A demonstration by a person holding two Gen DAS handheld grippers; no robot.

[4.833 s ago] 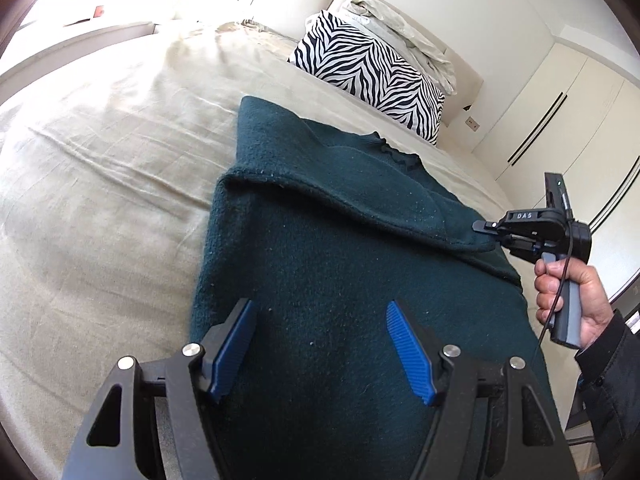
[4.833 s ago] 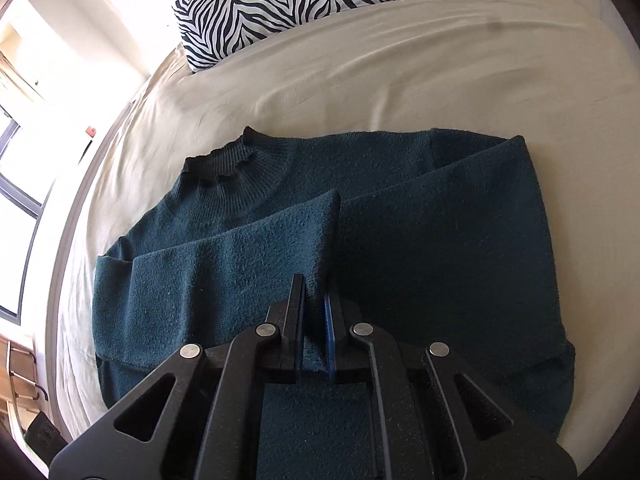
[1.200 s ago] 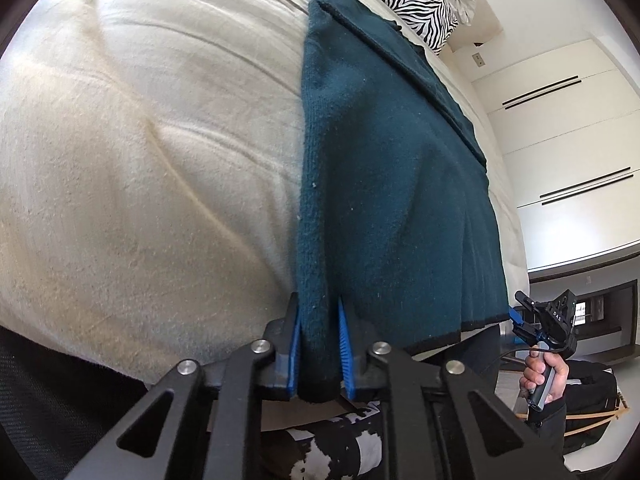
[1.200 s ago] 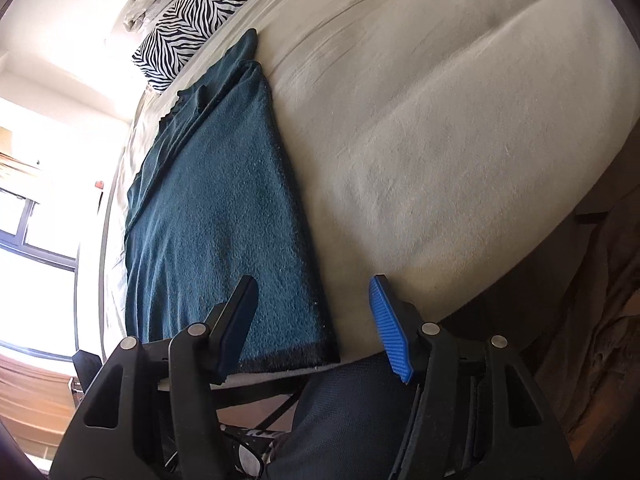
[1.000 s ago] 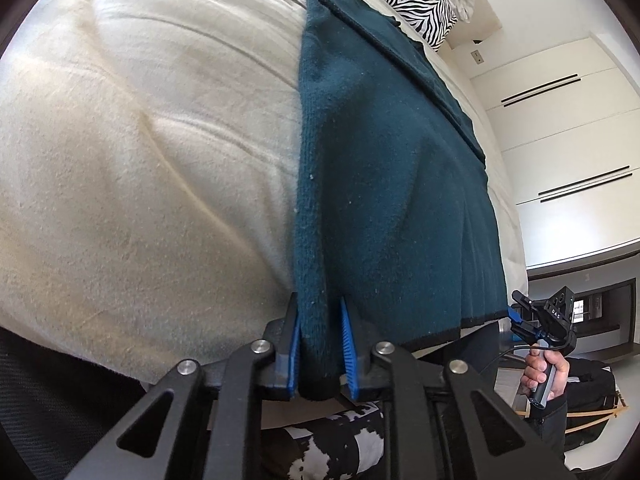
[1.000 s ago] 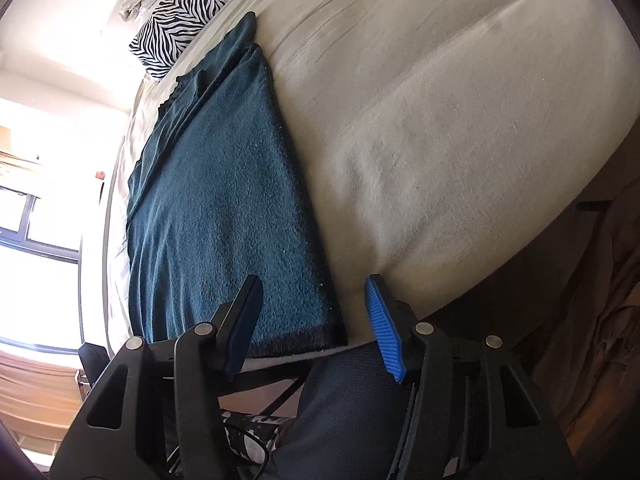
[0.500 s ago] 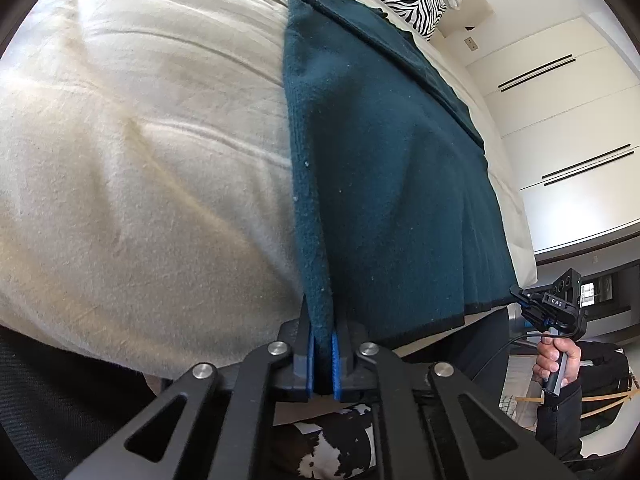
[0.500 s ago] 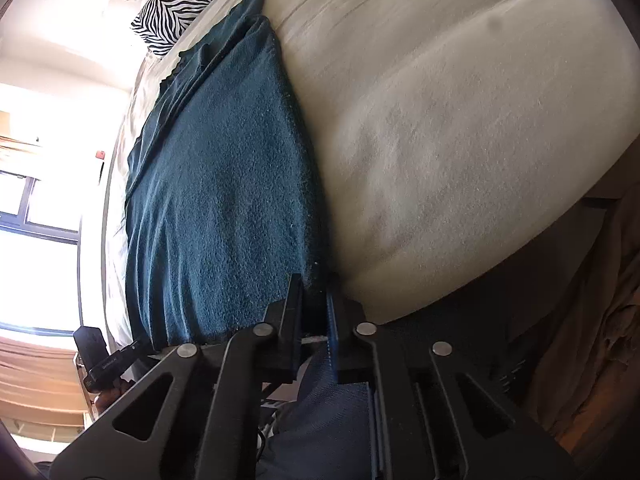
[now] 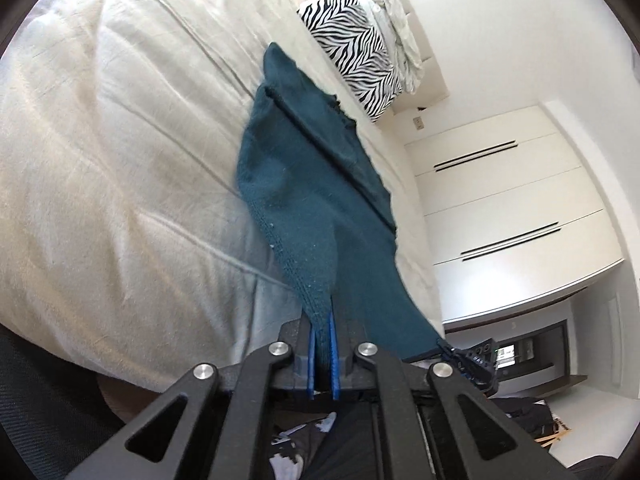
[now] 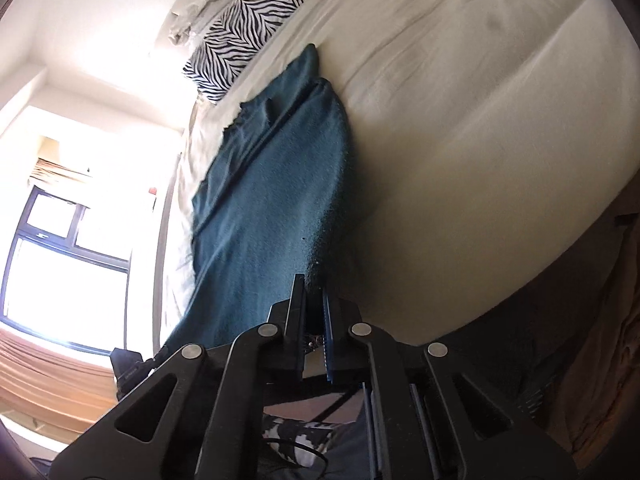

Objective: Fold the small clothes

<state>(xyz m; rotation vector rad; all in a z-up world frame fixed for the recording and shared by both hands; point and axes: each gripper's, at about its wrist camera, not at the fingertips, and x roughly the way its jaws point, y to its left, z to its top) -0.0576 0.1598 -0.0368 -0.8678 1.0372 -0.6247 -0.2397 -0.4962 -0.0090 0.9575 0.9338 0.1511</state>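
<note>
A dark teal knit sweater point(image 9: 308, 184) lies lengthwise on the cream bed point(image 9: 120, 160), its sleeves folded in and its collar toward the pillows. My left gripper point(image 9: 322, 324) is shut on the sweater's bottom hem at its left corner and holds that corner above the bed. My right gripper point(image 10: 314, 304) is shut on the bottom hem of the sweater point(image 10: 276, 184) at its right corner, also held up. The right gripper shows at the hem's far end in the left wrist view point(image 9: 468, 360). The left one shows in the right wrist view point(image 10: 132, 364).
A zebra-print pillow point(image 9: 352, 44) with pale cloth behind it sits at the head of the bed. White wardrobe doors point(image 9: 512, 216) stand along the right side. A window point(image 10: 60, 248) is on the left side. The bed's front edge point(image 10: 540, 264) drops off below the grippers.
Both grippers closed on the sweater's bottom hem, the right one from wide open. They have since lifted the hem off the bed, so the lower part now hangs up toward them.
</note>
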